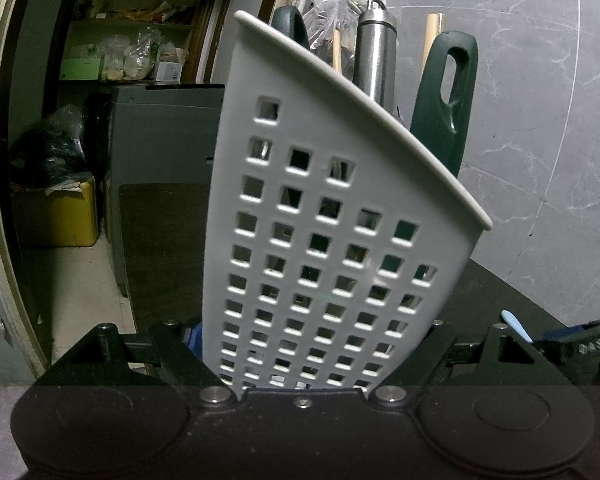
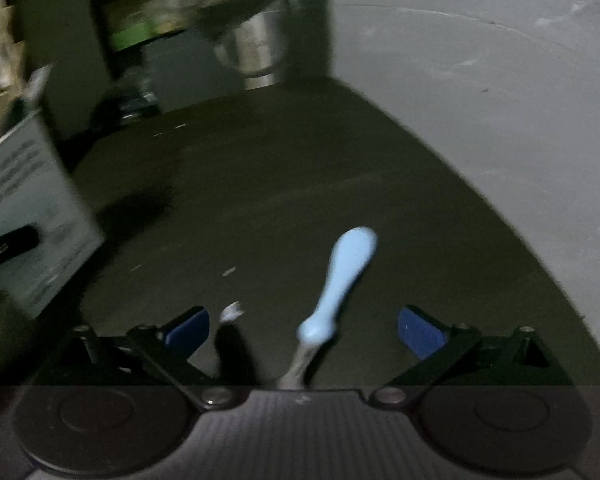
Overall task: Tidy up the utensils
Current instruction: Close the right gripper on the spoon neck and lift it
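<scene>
Left gripper [image 1: 304,360]: jaws pressed against both sides of one white perforated utensil holder [image 1: 320,248], gripped at its base. The holder stands on the dark table [image 1: 500,292], tilted, its slanted rim highest at far left.

Contents protruding above the rim, counted: two dark green handles [image 1: 446,100], one steel cylinder [image 1: 374,56], two pale wooden sticks [image 1: 432,36]. All stand roughly upright, handle ends up. Anything lower inside is not legible.

Right gripper [image 2: 303,330]: jaws spread wide, pads touching nothing. Two blue pads [image 2: 420,332] visible.

One utensil with a light blue handle [image 2: 342,280] lies on the table between the spread jaws. Long axis runs away from the camera, leaning right; handle end far, metal end near, under the gripper body.

Beyond: grey marbled wall [image 1: 540,80]; right view blurred.
</scene>
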Action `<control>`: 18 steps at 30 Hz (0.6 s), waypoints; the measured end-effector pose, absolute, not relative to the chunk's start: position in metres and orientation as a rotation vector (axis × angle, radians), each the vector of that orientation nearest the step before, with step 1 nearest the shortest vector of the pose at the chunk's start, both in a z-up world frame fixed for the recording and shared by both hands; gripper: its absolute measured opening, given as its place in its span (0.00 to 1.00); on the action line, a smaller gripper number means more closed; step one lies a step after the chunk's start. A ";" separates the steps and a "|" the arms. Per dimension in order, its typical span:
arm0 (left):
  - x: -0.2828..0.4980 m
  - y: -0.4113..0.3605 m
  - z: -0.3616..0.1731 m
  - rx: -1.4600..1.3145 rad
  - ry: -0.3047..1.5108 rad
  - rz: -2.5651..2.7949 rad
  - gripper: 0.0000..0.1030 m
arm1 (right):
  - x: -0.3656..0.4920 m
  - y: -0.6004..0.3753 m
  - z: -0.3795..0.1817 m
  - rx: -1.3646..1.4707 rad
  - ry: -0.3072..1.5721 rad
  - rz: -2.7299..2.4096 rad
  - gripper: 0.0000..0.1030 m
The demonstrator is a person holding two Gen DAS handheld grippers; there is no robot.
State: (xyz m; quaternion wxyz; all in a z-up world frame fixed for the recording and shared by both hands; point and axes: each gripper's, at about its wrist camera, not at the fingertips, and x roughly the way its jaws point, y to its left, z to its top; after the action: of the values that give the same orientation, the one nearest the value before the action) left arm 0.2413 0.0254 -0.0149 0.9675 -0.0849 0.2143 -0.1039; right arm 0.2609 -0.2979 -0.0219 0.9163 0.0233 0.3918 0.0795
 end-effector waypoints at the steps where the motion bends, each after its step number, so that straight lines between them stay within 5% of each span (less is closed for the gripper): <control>1: 0.241 0.025 -0.015 -0.172 0.433 -0.210 0.82 | 0.264 -0.298 -0.023 0.044 0.808 0.153 0.99; 5: 0.241 0.025 -0.015 -0.172 0.433 -0.210 0.82 | 0.266 -0.292 -0.023 0.034 0.797 0.136 0.92; 15: 0.242 0.025 -0.016 -0.172 0.433 -0.209 0.83 | 0.252 -0.285 -0.017 0.041 0.778 0.198 0.27; 18: 0.242 0.025 -0.016 -0.171 0.433 -0.210 0.83 | 0.249 -0.279 -0.017 0.032 0.785 0.238 0.17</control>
State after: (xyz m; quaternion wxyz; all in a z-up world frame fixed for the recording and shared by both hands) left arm 0.2423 0.0248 -0.0156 0.9676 -0.0847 0.2142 -0.1037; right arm 0.2494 -0.2793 -0.0174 0.9169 0.0158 0.3816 0.1159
